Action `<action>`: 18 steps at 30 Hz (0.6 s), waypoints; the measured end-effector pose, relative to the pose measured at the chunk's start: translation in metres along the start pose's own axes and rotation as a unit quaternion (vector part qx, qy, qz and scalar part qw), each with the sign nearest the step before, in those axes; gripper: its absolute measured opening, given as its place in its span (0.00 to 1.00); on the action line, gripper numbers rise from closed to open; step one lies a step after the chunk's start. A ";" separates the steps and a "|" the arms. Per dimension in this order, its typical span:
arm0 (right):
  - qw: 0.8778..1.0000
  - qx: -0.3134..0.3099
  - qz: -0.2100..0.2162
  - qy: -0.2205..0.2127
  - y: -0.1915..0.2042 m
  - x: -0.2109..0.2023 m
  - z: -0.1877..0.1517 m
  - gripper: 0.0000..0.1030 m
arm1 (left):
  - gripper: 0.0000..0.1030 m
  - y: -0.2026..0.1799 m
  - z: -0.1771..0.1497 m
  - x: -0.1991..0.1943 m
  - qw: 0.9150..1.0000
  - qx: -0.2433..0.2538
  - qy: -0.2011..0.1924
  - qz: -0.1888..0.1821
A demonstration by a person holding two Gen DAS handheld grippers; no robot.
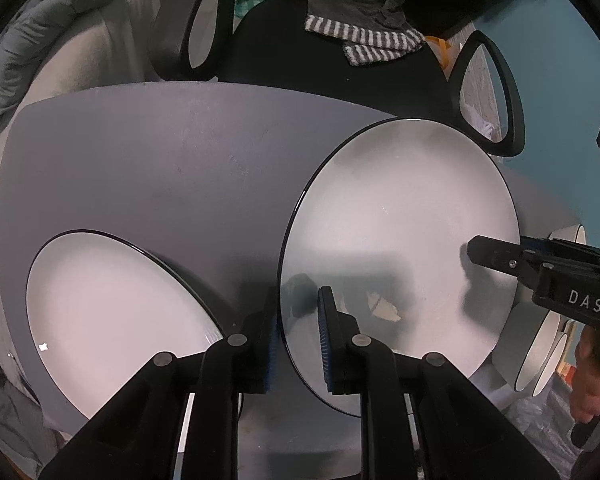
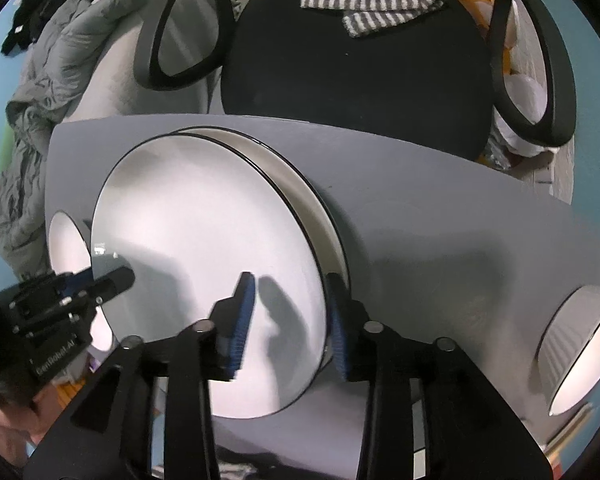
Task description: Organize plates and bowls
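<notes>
A lone plate (image 1: 112, 312) lies at the grey table's (image 1: 160, 168) 8 o'clock in the left wrist view, apart from the others. Just to its right, the left gripper (image 1: 298, 328) points steeply down over the 7 o'clock rim of the upper plate (image 1: 400, 248). Its jaws stand apart and straddle that rim, one blue pad outside the edge and the other over the white face, with a gap showing, so nothing is clamped. In the right wrist view this upper plate lies on a lower plate (image 2: 320, 208), shifted off-centre so that the lower one peeks out from 12 to 3 o'clock. The right gripper (image 2: 290, 324) straddles the stack at its 4 o'clock. Its claw is likewise parted, the inner pad well inside the rim over the plate's face and the outer pad just beyond the edge, neither pressing. A hand (image 1: 592, 376) holds that gripper's handle at the left view's 4 o'clock. Farther right, at the table's 4 o'clock, sits a ribbed bowl (image 2: 580, 344), well apart from the stack. Beyond the table at 12 o'clock stands a black chair (image 2: 356, 60) with a striped cloth (image 2: 372, 8) draped on it.
</notes>
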State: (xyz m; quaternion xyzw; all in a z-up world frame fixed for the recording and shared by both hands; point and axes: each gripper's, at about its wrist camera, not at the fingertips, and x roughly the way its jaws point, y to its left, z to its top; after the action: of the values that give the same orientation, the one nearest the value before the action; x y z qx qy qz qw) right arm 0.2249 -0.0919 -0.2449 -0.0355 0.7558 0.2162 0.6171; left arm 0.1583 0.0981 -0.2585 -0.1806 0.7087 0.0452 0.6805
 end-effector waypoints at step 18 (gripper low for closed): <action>0.998 0.023 -0.055 -0.014 0.016 -0.004 -0.003 0.58 | 0.28 -0.008 -0.004 -0.010 1.000 0.005 -0.013 0.007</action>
State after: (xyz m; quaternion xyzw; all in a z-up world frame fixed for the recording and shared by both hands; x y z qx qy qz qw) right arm 0.2175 -0.0792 -0.2356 -0.0604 0.7489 0.1651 0.6389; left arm 0.1576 0.0911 -0.2465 -0.1714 0.7015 0.0484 0.6900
